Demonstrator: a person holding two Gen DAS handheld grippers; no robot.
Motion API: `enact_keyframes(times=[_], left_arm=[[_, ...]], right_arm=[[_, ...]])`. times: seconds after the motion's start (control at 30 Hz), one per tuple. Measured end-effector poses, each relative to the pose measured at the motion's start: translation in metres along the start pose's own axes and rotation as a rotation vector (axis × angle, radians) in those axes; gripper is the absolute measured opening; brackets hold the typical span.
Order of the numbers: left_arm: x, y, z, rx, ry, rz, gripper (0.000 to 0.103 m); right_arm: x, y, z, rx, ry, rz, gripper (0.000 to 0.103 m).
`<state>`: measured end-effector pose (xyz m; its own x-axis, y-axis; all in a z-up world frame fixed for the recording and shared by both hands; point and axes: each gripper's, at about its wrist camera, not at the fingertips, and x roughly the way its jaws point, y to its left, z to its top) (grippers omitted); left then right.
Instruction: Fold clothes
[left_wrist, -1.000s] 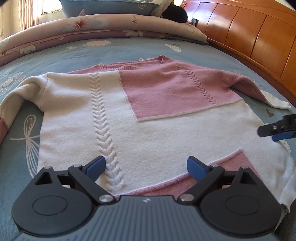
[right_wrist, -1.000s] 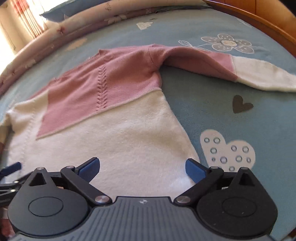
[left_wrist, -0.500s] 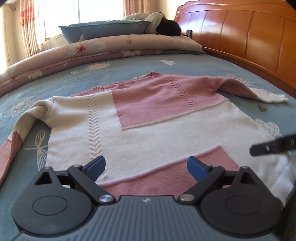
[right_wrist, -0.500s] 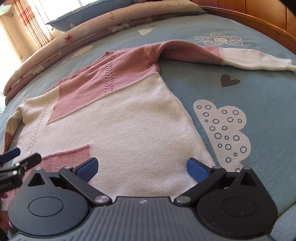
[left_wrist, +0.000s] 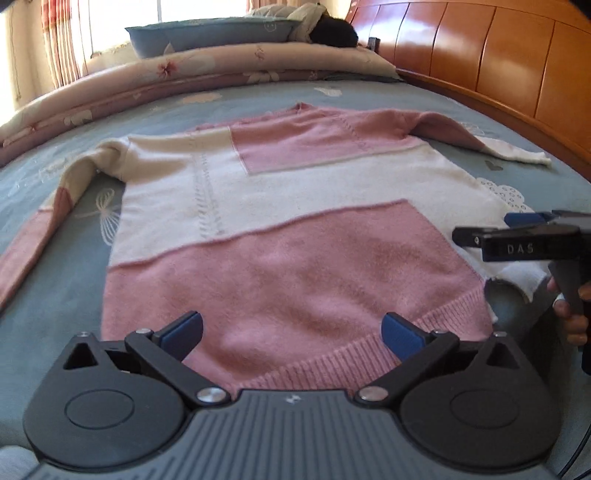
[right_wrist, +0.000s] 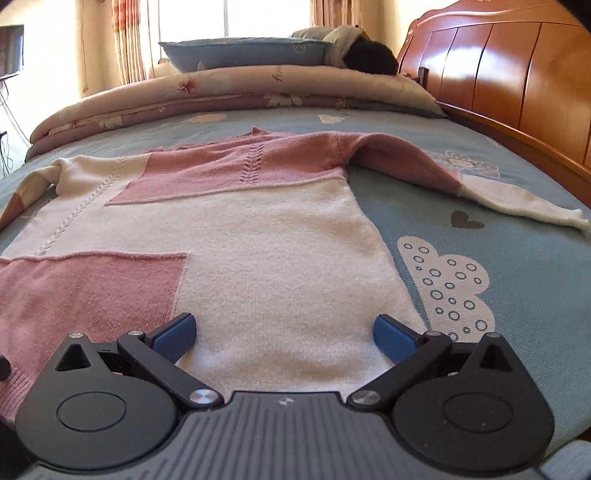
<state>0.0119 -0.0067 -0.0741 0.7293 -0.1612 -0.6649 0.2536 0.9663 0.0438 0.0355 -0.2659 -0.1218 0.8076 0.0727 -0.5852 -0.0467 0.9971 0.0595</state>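
A pink and cream patchwork sweater (left_wrist: 295, 221) (right_wrist: 258, 240) lies flat on the blue bedsheet, neck away from me, both sleeves spread outward. My left gripper (left_wrist: 291, 334) is open just over the pink ribbed hem, nothing between its blue pads. My right gripper (right_wrist: 284, 336) is open above the cream lower right corner of the sweater, also with nothing in it. In the left wrist view the right gripper (left_wrist: 517, 232) shows side-on at the right edge, with a hand (left_wrist: 572, 314) around its handle. The right sleeve (right_wrist: 480, 188) stretches out toward the headboard.
A rolled floral quilt (right_wrist: 229, 92) and a blue pillow (right_wrist: 243, 51) lie across the far end of the bed. A wooden headboard (right_wrist: 498, 81) runs along the right side. Curtains and a bright window stand behind. The blue sheet (right_wrist: 517, 258) has cloud and heart prints.
Both grippers have drawn back toward the sweater's hem, so the lower pink patch and ribbing now show. The right gripper has sunk lower and levelled out its tilt.
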Motion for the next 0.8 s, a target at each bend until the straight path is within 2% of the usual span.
enact_keyframes(times=[0.1,0.2,0.27,0.33,0.37,0.43,0.53,0.57,0.67,0.8], left_arm=[[0.000,0.028,0.022,-0.080,0.002,-0.026,0.102],[0.015,0.059,0.031,-0.273,0.105,-0.114,0.102],[0.017,0.071,0.021,-0.394,0.159,-0.176,0.102],[0.014,0.074,0.004,-0.450,0.213,-0.226,0.102],[0.012,0.075,-0.005,-0.472,0.233,-0.240,0.102],[-0.002,0.077,-0.020,-0.492,0.217,-0.242,0.102],[-0.015,0.087,-0.030,-0.572,0.258,-0.264,0.102],[-0.018,0.092,-0.027,-0.587,0.269,-0.257,0.102],[-0.021,0.095,-0.009,-0.566,0.201,-0.219,0.102],[-0.005,0.086,0.002,-0.579,0.176,-0.254,0.102]], right_arm=[[-0.002,-0.005,-0.003,-0.001,-0.023,0.022,0.103],[-0.002,-0.005,-0.006,-0.010,-0.041,0.026,0.103],[-0.002,-0.005,-0.007,-0.017,-0.050,0.027,0.103],[-0.003,-0.005,-0.008,-0.015,-0.055,0.031,0.103],[-0.003,-0.005,-0.008,-0.013,-0.057,0.033,0.103],[-0.003,-0.005,-0.009,-0.016,-0.061,0.031,0.103],[-0.003,-0.003,-0.010,-0.020,-0.064,0.024,0.103],[-0.003,-0.003,-0.010,-0.019,-0.065,0.024,0.103],[-0.003,-0.003,-0.010,-0.018,-0.066,0.026,0.103],[-0.003,-0.002,-0.011,-0.032,-0.064,0.022,0.103]])
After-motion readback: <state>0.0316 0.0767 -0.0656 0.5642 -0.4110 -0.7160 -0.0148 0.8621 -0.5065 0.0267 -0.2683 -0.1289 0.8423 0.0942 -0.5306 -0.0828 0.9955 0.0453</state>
